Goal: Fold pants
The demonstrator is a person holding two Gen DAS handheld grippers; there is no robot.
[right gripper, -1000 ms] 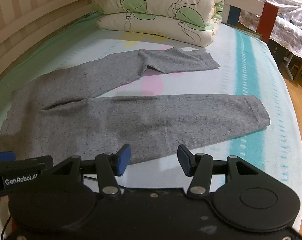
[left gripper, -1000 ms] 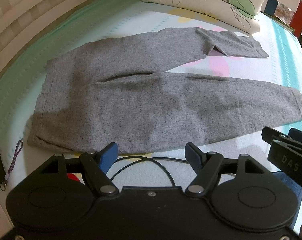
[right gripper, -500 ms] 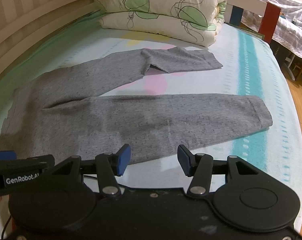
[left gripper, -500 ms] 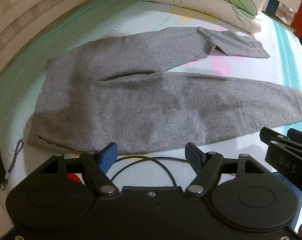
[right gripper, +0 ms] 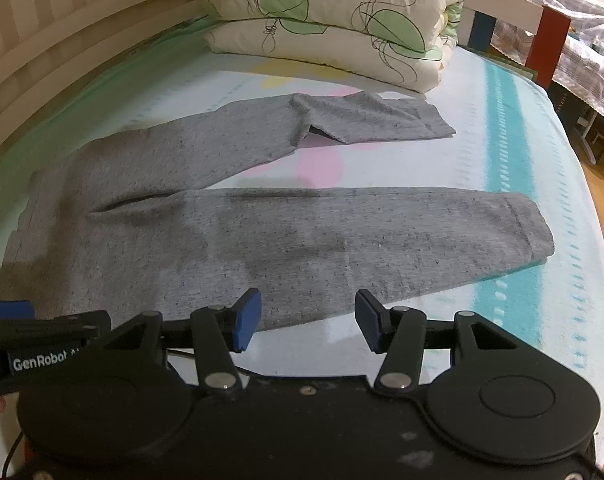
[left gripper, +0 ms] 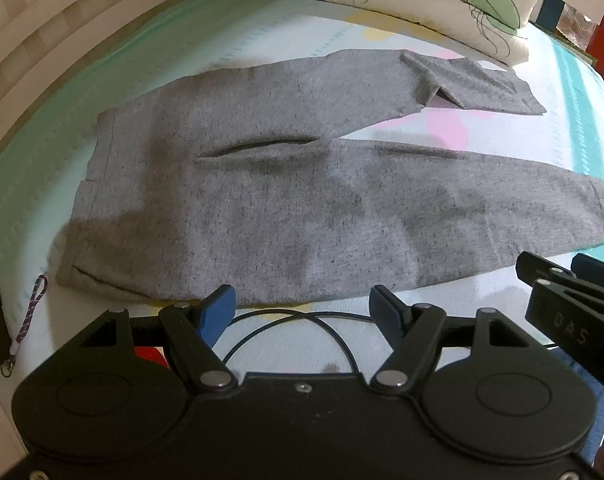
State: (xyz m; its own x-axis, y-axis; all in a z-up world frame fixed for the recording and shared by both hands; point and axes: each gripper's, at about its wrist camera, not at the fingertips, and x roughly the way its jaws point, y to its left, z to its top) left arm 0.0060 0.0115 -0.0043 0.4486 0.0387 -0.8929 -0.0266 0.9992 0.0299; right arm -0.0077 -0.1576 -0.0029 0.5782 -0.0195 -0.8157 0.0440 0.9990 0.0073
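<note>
**Soft grey pants lie flat, not yet gripped**

The pants [left gripper: 285,200] lie spread on the bed [right gripper: 522,152], far leg bent back on itself; the knit looks light, limp and likely to sag, so I would pinch waistband and cuff edges; the left hand-held gripper [left gripper: 302,306] and right hand-held gripper [right gripper: 308,314] hover wide open, holding nothing.

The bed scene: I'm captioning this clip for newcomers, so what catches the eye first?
Grey pants lie spread flat across the bed, the far leg's end folded askew. Behind them sits a folded leaf-print quilt. Both grippers, left and right, hover open at the pants' near edge.
</note>
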